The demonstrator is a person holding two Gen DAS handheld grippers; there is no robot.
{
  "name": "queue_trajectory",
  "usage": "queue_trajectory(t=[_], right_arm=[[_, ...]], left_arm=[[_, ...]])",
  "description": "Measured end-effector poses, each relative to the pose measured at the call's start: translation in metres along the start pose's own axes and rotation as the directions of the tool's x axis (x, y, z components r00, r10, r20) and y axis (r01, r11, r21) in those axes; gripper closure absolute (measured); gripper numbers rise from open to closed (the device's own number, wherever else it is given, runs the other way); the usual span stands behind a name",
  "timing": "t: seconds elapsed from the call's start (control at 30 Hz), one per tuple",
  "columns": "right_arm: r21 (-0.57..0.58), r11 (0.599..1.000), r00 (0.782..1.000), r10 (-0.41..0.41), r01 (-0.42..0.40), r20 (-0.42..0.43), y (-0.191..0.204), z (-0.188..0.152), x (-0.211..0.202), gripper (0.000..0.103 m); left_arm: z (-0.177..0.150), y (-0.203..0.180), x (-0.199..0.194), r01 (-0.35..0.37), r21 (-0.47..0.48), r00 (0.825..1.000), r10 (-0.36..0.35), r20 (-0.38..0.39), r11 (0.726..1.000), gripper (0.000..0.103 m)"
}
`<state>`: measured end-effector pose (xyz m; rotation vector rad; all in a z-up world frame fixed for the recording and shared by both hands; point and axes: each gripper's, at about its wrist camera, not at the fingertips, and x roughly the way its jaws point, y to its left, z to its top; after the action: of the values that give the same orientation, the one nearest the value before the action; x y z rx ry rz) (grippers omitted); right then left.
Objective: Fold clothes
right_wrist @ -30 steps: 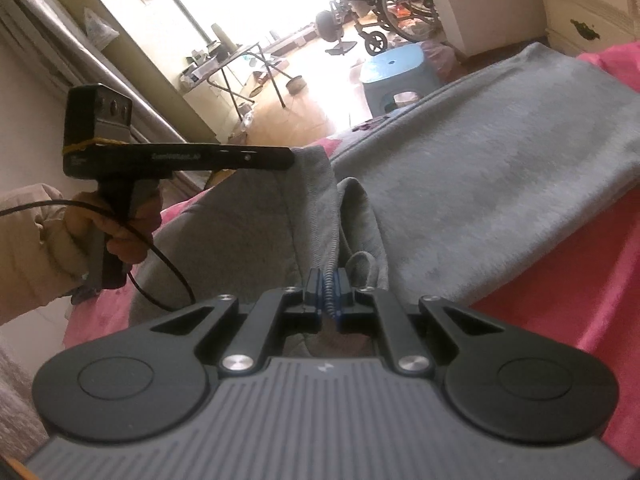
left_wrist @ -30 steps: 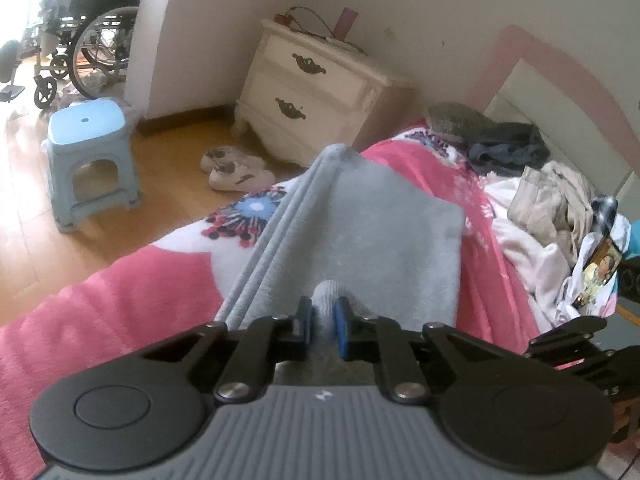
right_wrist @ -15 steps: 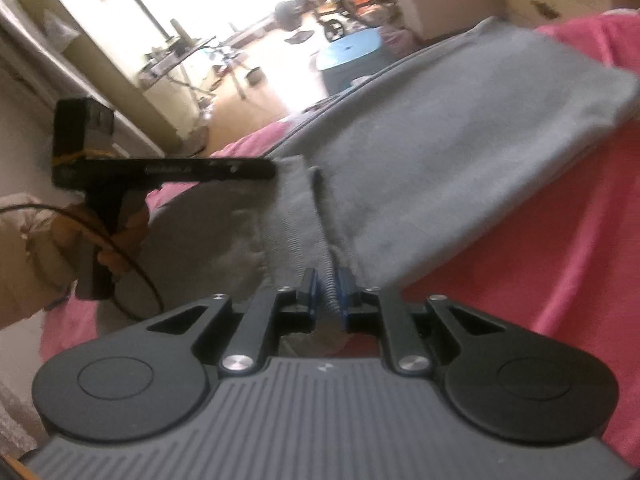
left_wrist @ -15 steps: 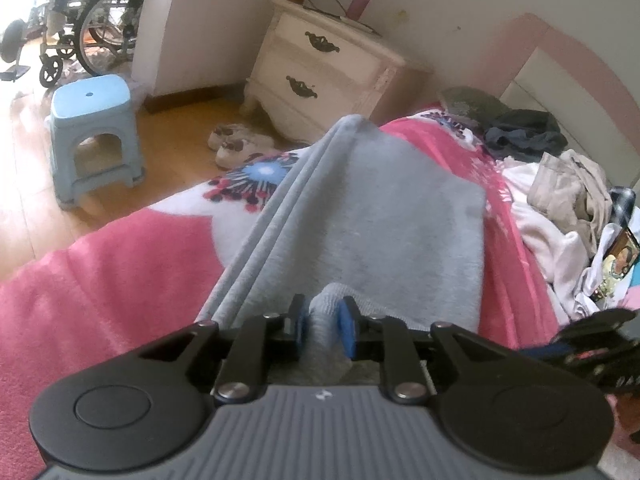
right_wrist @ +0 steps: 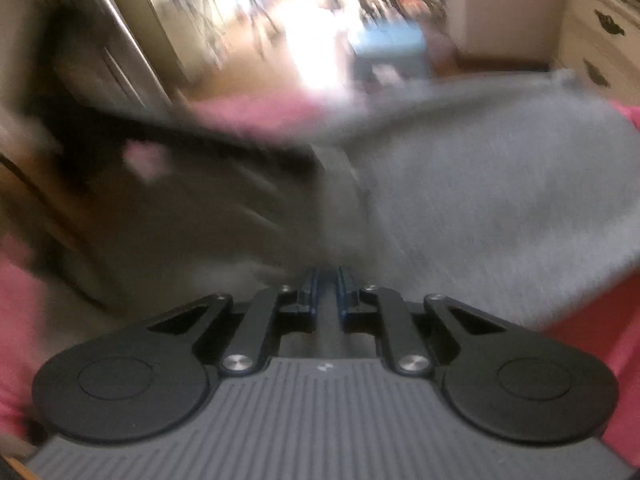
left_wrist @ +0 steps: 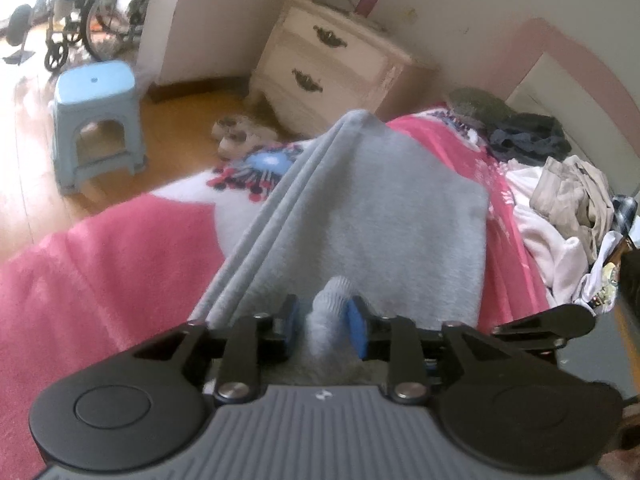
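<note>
A grey garment (left_wrist: 400, 208) lies folded lengthwise on the pink blanket (left_wrist: 100, 272) and runs away from me toward the bed's far edge. My left gripper (left_wrist: 322, 320) stands open at its near end. A hump of grey cloth sits loosely between the blue pads (left_wrist: 356, 332), with a gap on the left side. The right wrist view is heavily blurred. There my right gripper (right_wrist: 326, 284) is nearly closed on the grey garment (right_wrist: 500, 200). The right gripper's black body (left_wrist: 540, 320) shows at the left view's right edge.
A pile of unfolded clothes (left_wrist: 568, 200) lies on the bed to the right, below the pink headboard (left_wrist: 560, 40). Beyond the bed's edge stand a cream nightstand (left_wrist: 332, 64), white shoes (left_wrist: 240, 136), a blue stool (left_wrist: 96, 120) and a wheelchair (left_wrist: 100, 12).
The left gripper's pads have spread apart, loosening their hold on the grey cloth. Both grippers moved forward and down over the garment. The right view has turned blurry from fast motion.
</note>
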<state>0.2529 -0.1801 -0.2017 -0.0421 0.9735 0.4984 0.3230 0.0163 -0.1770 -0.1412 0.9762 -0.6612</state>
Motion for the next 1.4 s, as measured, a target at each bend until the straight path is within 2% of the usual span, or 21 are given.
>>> queue_trajectory(t=[0.03, 0.13, 0.3, 0.33, 0.43, 0.57, 0.63, 0.7, 0.77, 0.87, 0.93, 0.97, 1.07, 1.17, 1.2, 1.27, 1.33, 1.4], right_arm=[[0.034, 0.999, 1.0, 0.018, -0.018, 0.009, -0.005, -0.001, -0.001, 0.095], [0.143, 0.988, 0.998, 0.06, -0.06, 0.003, -0.021, 0.0, -0.003, 0.096], [0.133, 0.989, 0.998, 0.062, -0.061, -0.002, -0.02, 0.001, -0.001, 0.096], [0.133, 0.989, 0.998, 0.061, -0.06, -0.001, -0.02, 0.0, -0.001, 0.096], [0.133, 0.99, 0.999, 0.049, -0.05, 0.012, -0.016, -0.003, -0.001, 0.096], [0.125, 0.992, 0.999, 0.031, -0.033, 0.02, -0.013, -0.004, -0.001, 0.096], [0.122, 0.992, 0.999, 0.03, -0.032, 0.018, -0.012, -0.003, -0.001, 0.096], [0.114, 0.993, 0.999, 0.03, -0.031, 0.015, -0.012, -0.003, -0.001, 0.096], [0.107, 0.994, 0.999, 0.034, -0.035, 0.011, -0.012, -0.002, -0.001, 0.096], [0.091, 0.994, 0.998, 0.056, -0.056, 0.001, -0.016, 0.003, -0.006, 0.095], [0.087, 0.993, 0.997, 0.078, -0.079, 0.006, -0.02, 0.008, -0.012, 0.091], [0.104, 0.99, 0.995, 0.093, -0.096, 0.035, -0.027, 0.011, -0.017, 0.09], [0.215, 0.962, 0.984, 0.151, -0.168, 0.095, -0.057, 0.017, -0.023, 0.082], [0.292, 0.927, 0.972, 0.228, -0.234, 0.053, -0.077, 0.019, -0.011, 0.07], [0.312, 0.914, 0.964, 0.263, -0.26, 0.033, -0.08, 0.019, -0.005, 0.06], [0.354, 0.883, 0.943, 0.332, -0.31, -0.004, -0.087, 0.018, 0.007, 0.05], [0.396, 0.847, 0.915, 0.401, -0.354, -0.038, -0.094, 0.016, 0.019, 0.047], [0.416, 0.82, 0.888, 0.456, -0.394, -0.057, -0.098, 0.017, 0.027, 0.035]], left_arm=[[0.002, 0.001, -0.005, -0.009, -0.009, 1.0, 0.009, 0.009, 1.0, 0.063], [0.008, 0.006, -0.03, -0.017, -0.046, 0.997, 0.02, 0.074, 0.999, 0.06], [0.003, 0.024, -0.093, -0.029, -0.146, 0.978, 0.058, 0.201, 0.989, 0.062], [0.0, 0.027, -0.103, -0.029, -0.159, 0.975, 0.064, 0.214, 0.987, 0.064], [-0.015, 0.018, -0.108, -0.017, -0.133, 0.981, 0.042, 0.189, 0.991, 0.066], [-0.029, -0.006, -0.081, 0.035, -0.085, 0.99, -0.023, 0.136, 0.996, 0.07], [-0.036, -0.015, -0.062, 0.039, -0.081, 0.993, -0.03, 0.115, 0.996, 0.07], [-0.042, -0.018, -0.039, 0.005, -0.103, 0.997, 0.004, 0.081, 0.995, 0.07], [-0.049, -0.016, -0.02, -0.063, -0.12, 0.997, 0.069, 0.047, 0.991, 0.074], [-0.05, -0.015, -0.016, -0.064, -0.135, 0.996, 0.073, 0.058, 0.989, 0.073], [-0.049, -0.014, -0.017, -0.06, -0.137, 0.996, 0.068, 0.055, 0.989, 0.073], [-0.05, -0.014, -0.017, -0.057, -0.131, 0.996, 0.065, 0.056, 0.99, 0.073], [-0.053, -0.011, -0.017, -0.049, -0.126, 0.997, 0.057, 0.06, 0.991, 0.073], [-0.051, -0.011, -0.014, -0.041, -0.126, 0.997, 0.049, 0.062, 0.991, 0.073], [-0.051, -0.01, -0.013, -0.036, -0.126, 0.997, 0.044, 0.063, 0.991, 0.073], [-0.052, -0.008, -0.011, -0.026, -0.129, 0.997, 0.034, 0.063, 0.991, 0.073], [-0.052, -0.005, -0.01, -0.012, -0.132, 0.998, 0.021, 0.064, 0.991, 0.073], [-0.052, -0.004, -0.01, -0.002, -0.132, 0.998, 0.011, 0.066, 0.991, 0.073]])
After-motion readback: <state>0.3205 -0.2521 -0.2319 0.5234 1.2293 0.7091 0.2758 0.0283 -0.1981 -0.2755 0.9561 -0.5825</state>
